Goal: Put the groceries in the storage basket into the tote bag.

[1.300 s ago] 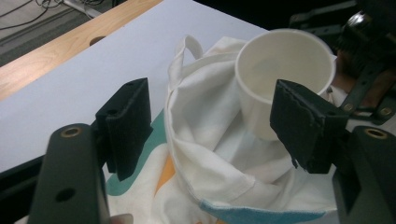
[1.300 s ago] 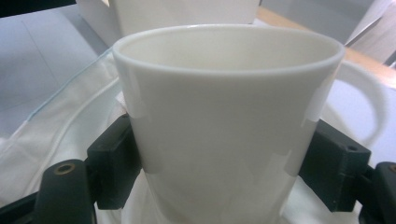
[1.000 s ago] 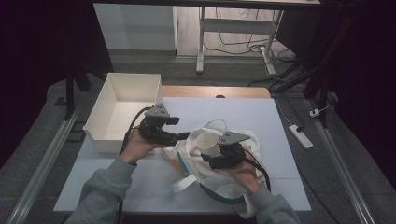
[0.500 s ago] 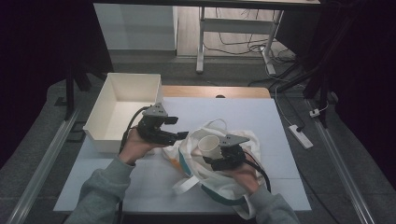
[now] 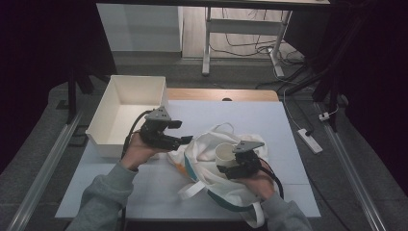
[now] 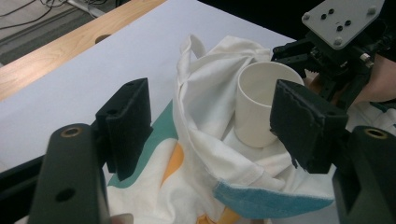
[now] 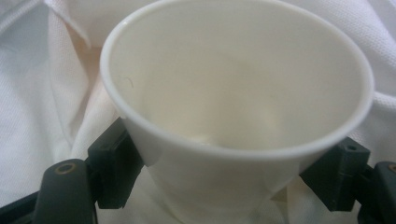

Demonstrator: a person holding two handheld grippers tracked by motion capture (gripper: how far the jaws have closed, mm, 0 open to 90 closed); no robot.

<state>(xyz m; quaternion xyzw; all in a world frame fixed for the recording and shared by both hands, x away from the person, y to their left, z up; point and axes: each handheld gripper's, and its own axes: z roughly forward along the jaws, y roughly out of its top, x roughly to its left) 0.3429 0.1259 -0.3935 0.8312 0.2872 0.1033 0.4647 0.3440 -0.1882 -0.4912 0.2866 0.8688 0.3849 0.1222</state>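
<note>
At the upper left of the high view stands one empty white rectangular plastic bin (image 5: 126, 111) on the pale worktop (image 5: 269, 120), clear of the work. Right of it, the left hand-held gripper (image 5: 185, 139) hovers at the left edge of the bag with its jaws spread and nothing between the pads; in the left gripper view they frame the cloth without pressing on it. At the frame's centre lies one white cloth tote bag with teal and orange patches (image 5: 204, 156), rumpled, its mouth gaping. It looks soft and limp and will likely sag and fold wherever it is lifted, so the hemmed rim of the mouth or one of its handle loops seems the best hold. Right of centre, one white tapered paper cup (image 5: 225, 153) stands upright in the bag's opening, pinched across its wall by the right hand-held gripper (image 5: 226, 169). The cup looks light, thin-walled and smooth, and would probably crush or slip under a hard squeeze; a gentle grip low on the wall, as here, suits it.
</note>
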